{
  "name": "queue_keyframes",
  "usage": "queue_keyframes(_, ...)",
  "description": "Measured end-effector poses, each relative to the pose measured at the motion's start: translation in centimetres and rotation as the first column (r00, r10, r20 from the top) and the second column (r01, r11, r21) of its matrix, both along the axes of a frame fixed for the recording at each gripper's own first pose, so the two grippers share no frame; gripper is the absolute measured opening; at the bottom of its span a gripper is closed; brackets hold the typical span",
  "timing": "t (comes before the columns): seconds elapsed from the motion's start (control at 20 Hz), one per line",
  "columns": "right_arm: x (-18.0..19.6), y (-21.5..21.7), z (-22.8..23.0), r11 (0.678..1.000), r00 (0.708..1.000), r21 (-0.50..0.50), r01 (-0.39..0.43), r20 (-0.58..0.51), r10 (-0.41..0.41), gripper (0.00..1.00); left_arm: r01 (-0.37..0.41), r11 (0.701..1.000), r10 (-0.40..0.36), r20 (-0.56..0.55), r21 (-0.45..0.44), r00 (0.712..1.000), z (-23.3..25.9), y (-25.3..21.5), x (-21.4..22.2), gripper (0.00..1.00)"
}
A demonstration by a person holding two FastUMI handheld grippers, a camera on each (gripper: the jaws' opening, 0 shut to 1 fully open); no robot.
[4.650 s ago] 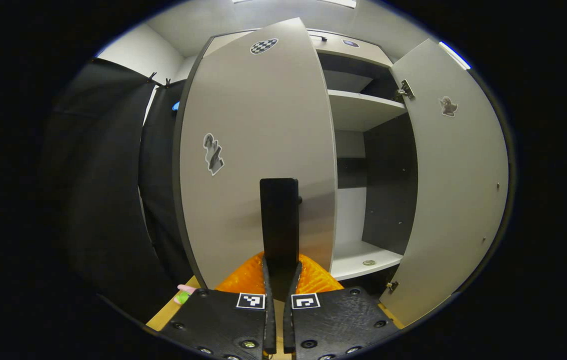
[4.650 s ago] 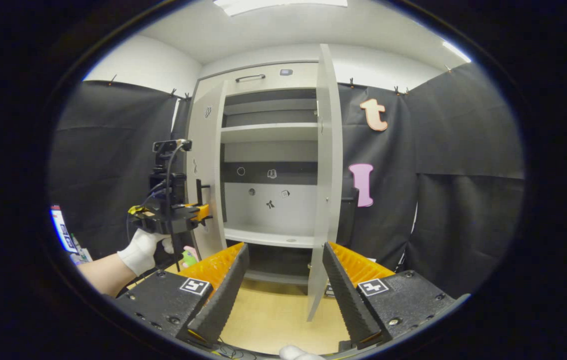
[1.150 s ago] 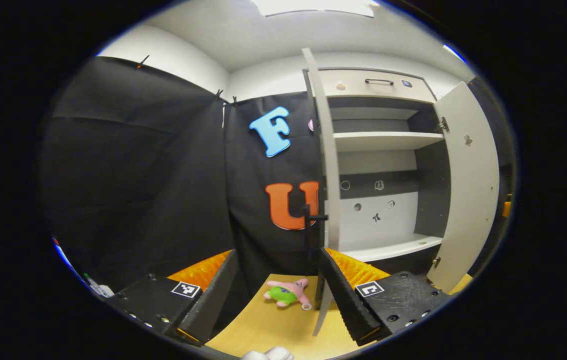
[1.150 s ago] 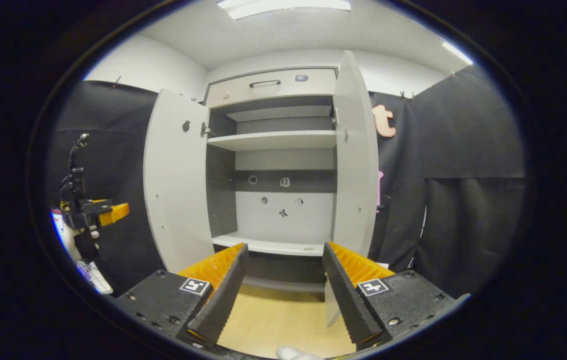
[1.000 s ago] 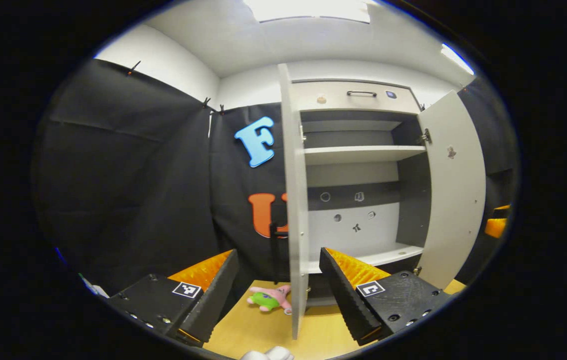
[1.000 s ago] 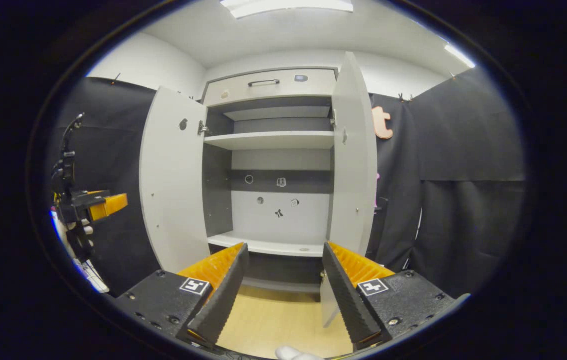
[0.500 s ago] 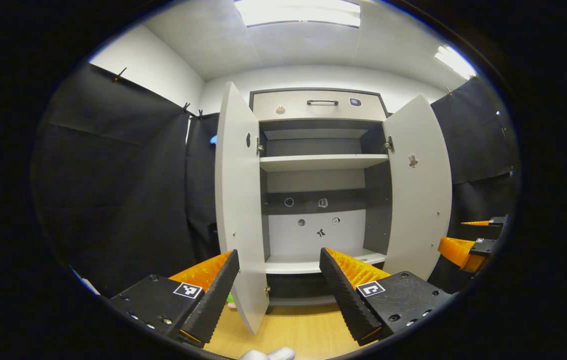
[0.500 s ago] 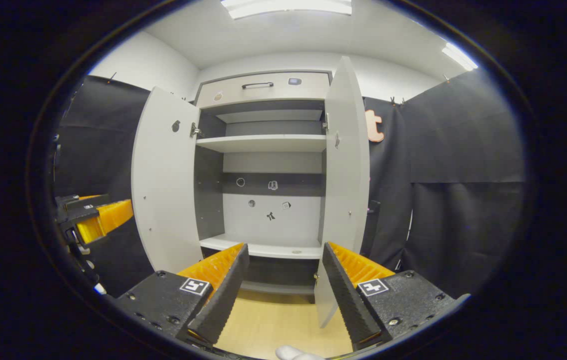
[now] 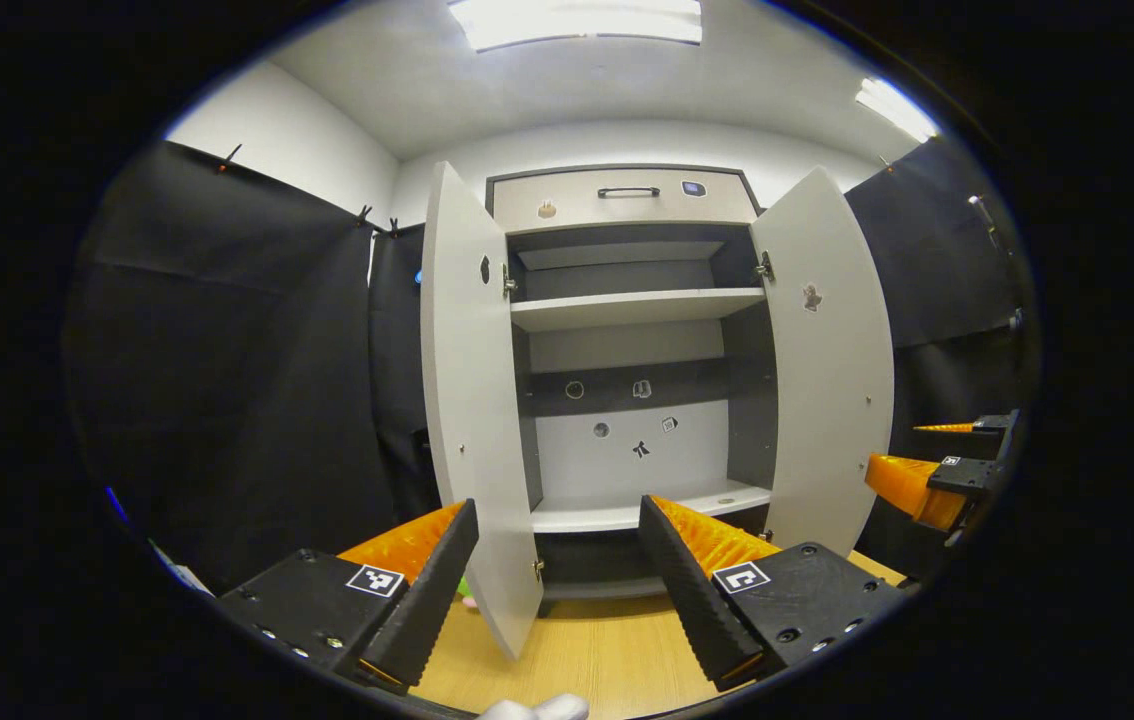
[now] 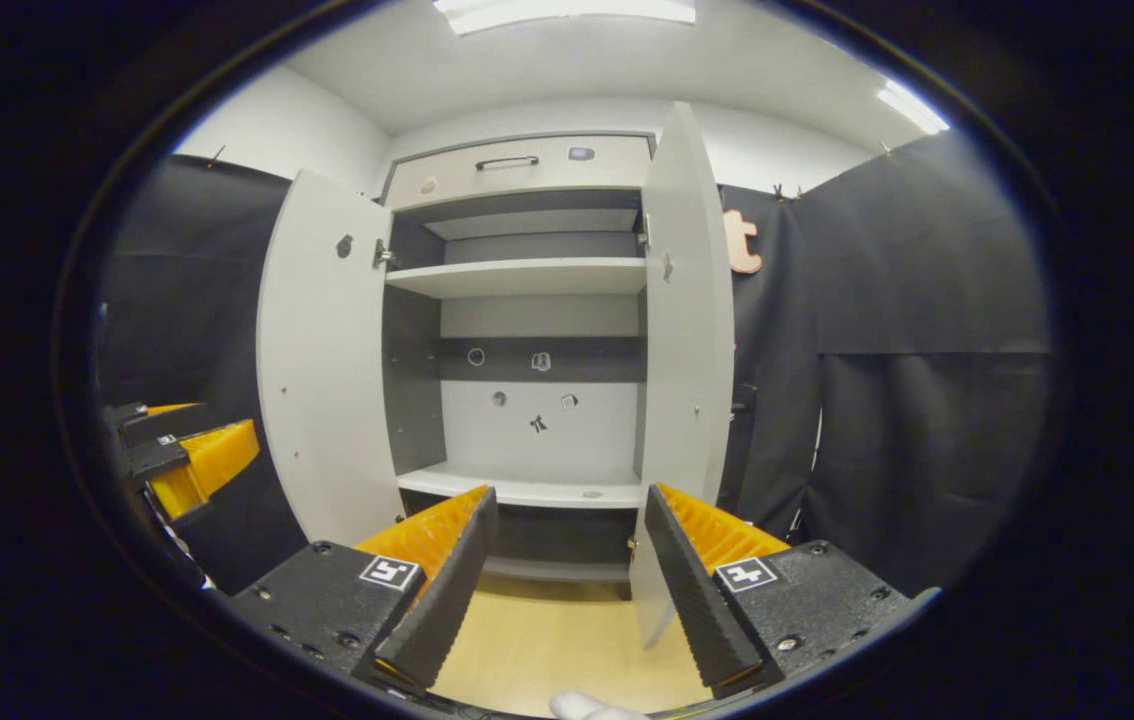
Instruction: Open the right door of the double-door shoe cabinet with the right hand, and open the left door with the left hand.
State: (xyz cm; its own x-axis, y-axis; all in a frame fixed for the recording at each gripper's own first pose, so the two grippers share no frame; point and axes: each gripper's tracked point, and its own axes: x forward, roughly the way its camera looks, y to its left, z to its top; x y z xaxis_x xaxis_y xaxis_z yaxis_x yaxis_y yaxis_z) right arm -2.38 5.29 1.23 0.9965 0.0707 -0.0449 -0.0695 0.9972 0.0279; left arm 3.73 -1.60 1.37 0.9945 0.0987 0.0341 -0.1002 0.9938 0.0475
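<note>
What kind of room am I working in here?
Most likely a staged recording booth, not a home: black cloth hangs clipped along the walls, the shoe cabinet stands with both doors open and its shelves bare, and a ceiling light panel is overhead.

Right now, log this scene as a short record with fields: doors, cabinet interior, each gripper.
left door: swung open
right door: swung open
shoe cabinet: shelves bare apart from a small round thing on the lower shelf; small stickers on the back panel
left gripper: open, holding nothing, back from the cabinet
right gripper: open, holding nothing, facing the cabinet
floor: light wood
</note>
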Motion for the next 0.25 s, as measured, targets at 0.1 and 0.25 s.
queue_keyframes(0.1, -0.04, -0.09, 0.15, 1.0, 1.0, 0.012, 0.008, 0.007, -0.008, 0.93, -0.006, 1.0, 0.006, -0.005, -0.002, 1.0, -0.13, 0.27, -0.07, 0.96)
queue_keyframes(0.25, -0.16, -0.34, 0.32, 1.0, 1.0, 0.014, 0.019, 0.014, -0.019, 0.93, -0.004, 1.0, 0.004, -0.006, -0.003, 1.0, -0.22, 0.35, -0.02, 0.96)
